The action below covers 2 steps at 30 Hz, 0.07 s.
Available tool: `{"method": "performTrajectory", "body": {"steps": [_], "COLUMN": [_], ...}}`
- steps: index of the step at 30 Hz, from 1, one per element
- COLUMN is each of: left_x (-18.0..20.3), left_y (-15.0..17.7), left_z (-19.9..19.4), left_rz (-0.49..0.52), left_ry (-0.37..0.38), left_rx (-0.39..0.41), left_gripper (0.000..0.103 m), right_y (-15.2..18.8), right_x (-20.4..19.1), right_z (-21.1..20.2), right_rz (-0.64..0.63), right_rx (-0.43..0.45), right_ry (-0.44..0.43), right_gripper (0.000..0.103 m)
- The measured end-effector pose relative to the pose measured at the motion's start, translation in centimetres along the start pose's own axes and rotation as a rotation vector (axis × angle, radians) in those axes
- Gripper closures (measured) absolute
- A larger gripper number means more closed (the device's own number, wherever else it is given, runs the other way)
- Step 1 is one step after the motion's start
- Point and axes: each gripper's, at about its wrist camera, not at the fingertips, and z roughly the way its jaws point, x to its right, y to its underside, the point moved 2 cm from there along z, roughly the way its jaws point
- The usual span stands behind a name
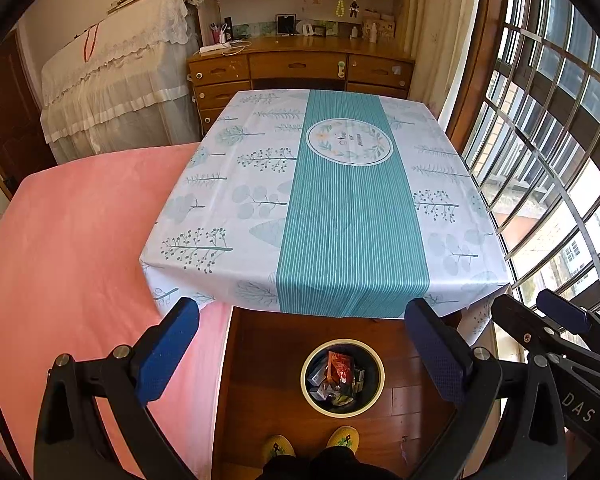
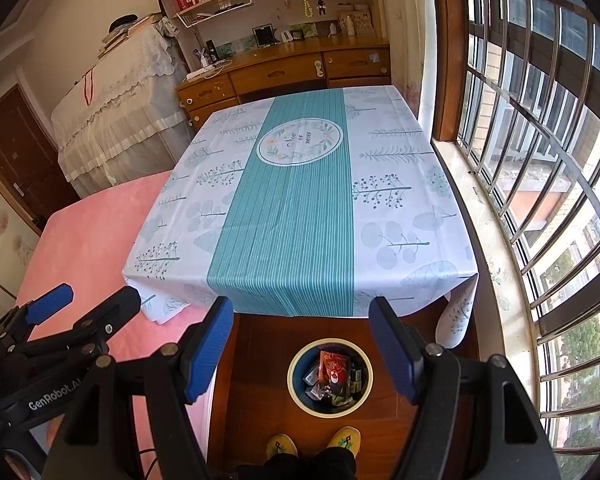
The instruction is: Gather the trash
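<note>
A round trash bin (image 1: pixel 306 394) with a cream rim stands on the wooden floor below the table's near edge, holding several wrappers, among them a red packet (image 1: pixel 339 366). It also shows in the right wrist view (image 2: pixel 296 394). My left gripper (image 1: pixel 302 344) is open and empty, held high above the bin. My right gripper (image 2: pixel 302 342) is open and empty too, beside the left one. Each gripper shows at the edge of the other's view: the right gripper (image 1: pixel 540 312) and the left gripper (image 2: pixel 88 298). The table (image 1: pixel 220 208) carries a white and teal cloth with nothing on it.
A pink bed (image 1: pixel 80 240) lies left of the table. A barred window (image 2: pixel 540 160) runs along the right. A wooden desk with drawers (image 1: pixel 300 68) and shelves stands behind the table. The person's yellow slippers (image 1: pixel 312 444) are just behind the bin.
</note>
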Motion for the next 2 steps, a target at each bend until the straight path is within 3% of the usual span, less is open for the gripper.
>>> {"method": "performTrajectory", "body": {"steps": [2], "left_x": [-0.02], "left_y": [0.20], "left_z": [0.06], "left_rz": [0.002], "left_ry": [-0.001], "left_rx": [-0.004], "left_gripper": [0.001], "right_y": [0.16], "right_x": [0.08], "right_z": [0.10], "right_rz": [0.001], "right_rx": [-0.002], "right_ry": [-0.001], "right_gripper": [0.032]}}
